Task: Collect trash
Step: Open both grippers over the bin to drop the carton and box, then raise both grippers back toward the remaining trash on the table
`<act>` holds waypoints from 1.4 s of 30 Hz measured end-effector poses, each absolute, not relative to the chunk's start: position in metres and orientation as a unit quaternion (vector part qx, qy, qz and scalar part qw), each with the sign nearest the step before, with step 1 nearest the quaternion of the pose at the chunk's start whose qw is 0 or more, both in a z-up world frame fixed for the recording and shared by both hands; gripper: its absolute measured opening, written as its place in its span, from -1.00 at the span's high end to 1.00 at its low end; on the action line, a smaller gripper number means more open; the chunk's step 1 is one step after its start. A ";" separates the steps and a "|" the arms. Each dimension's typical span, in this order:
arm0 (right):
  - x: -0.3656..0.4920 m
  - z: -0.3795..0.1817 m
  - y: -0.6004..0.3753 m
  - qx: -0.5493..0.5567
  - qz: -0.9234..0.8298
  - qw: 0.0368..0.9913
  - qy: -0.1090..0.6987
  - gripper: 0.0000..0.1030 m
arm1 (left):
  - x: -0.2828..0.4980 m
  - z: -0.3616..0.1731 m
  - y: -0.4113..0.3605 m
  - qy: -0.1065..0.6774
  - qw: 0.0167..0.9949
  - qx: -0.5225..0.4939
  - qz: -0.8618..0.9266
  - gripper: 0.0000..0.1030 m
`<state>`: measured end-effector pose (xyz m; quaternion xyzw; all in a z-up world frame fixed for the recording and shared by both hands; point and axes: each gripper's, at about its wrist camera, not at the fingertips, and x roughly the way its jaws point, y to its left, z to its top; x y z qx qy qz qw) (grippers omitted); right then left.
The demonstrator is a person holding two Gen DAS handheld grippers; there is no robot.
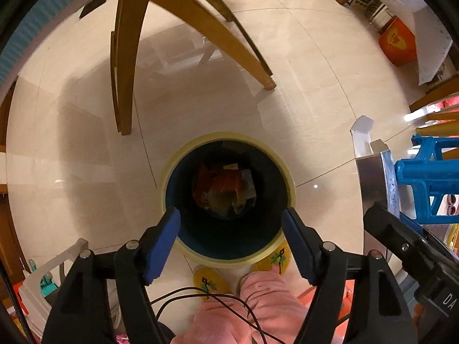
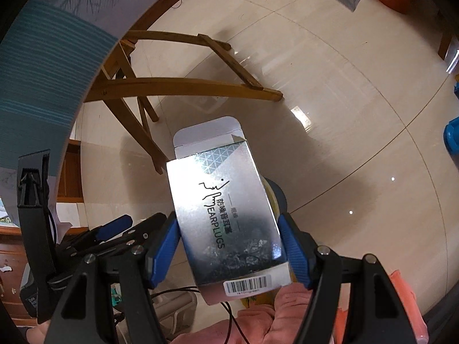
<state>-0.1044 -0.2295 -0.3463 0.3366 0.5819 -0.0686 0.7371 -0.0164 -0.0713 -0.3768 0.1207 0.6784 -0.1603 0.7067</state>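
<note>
Left wrist cam looks pretty much straight down between its own blue-padded fingers (image 1: 162, 245), right into the mouth of a round bin with a cream rim and dark inside (image 1: 290, 182) sitting dead centre and close. Right wrist cam is tilted, more forward-and-down, and a silver cardboard earplugs box (image 2: 226, 212) fills the middle of the frame really near the lens. Both views share the glossy beige tiled floor (image 1: 301, 66) and the folding wooden table legs (image 2: 183, 87) toward the top. That box also shows at the right edge of the left view, and the left gripper (image 2: 114, 229) sits lower left in the right view.
</note>
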 end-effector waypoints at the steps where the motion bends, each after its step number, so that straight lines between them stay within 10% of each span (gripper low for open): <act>1: -0.102 -0.347 -0.227 0.334 -0.067 0.738 0.583 -0.33 | -0.016 -0.379 -0.069 0.679 0.707 0.121 -0.156 -0.39; 42: -0.067 -0.327 -0.162 0.273 -0.053 0.754 0.595 -0.59 | -0.014 -0.306 0.023 0.642 0.760 0.073 -0.076 -0.39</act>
